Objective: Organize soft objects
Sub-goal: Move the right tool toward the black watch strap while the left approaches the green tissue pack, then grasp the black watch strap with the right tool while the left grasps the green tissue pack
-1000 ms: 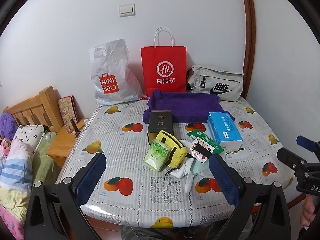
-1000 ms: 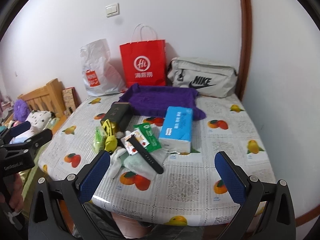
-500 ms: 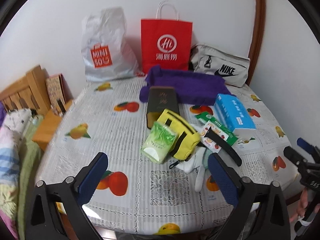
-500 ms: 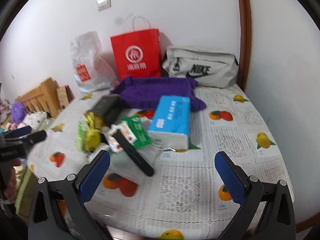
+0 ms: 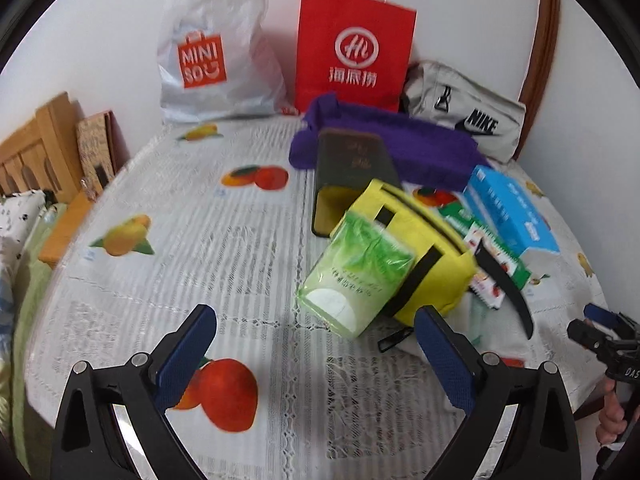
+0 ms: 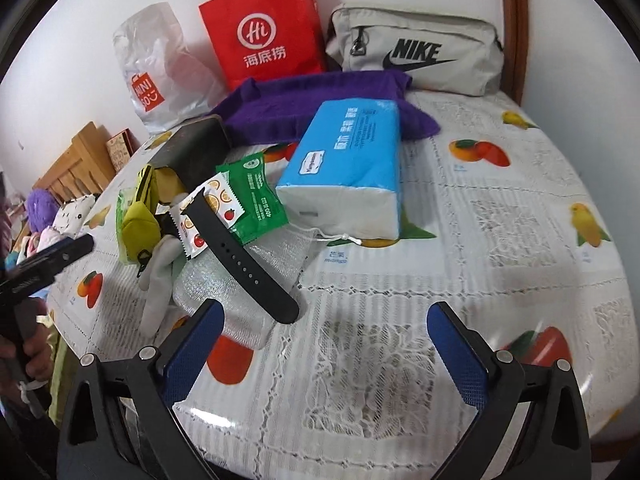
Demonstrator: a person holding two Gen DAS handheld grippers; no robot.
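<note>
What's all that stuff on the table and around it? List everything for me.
Tissue box: 1, blue, table middle
Tissue pack: 1, green, against pouch
Pouch: 1, yellow, by tin
Tin: 1, dark, lying down
Watch strap: 1, black, atop pile
Wipes: 1, green
Towel: 1, purple, rear
Paper bag: 1, red, at wall
Plastic bag: 1, white
Nike bag: 1, grey
Left gripper: open
Right gripper: open

Left claw (image 5: 316, 356): your black angular frame carries two fingers (image 5: 185, 356) faced with dark blue textured pads, silver round screws at the joints.
Right claw (image 6: 324, 352): your same black frame, blue pads, silver screws.
Markings: white lettering on the black body, partly cut off.
</note>
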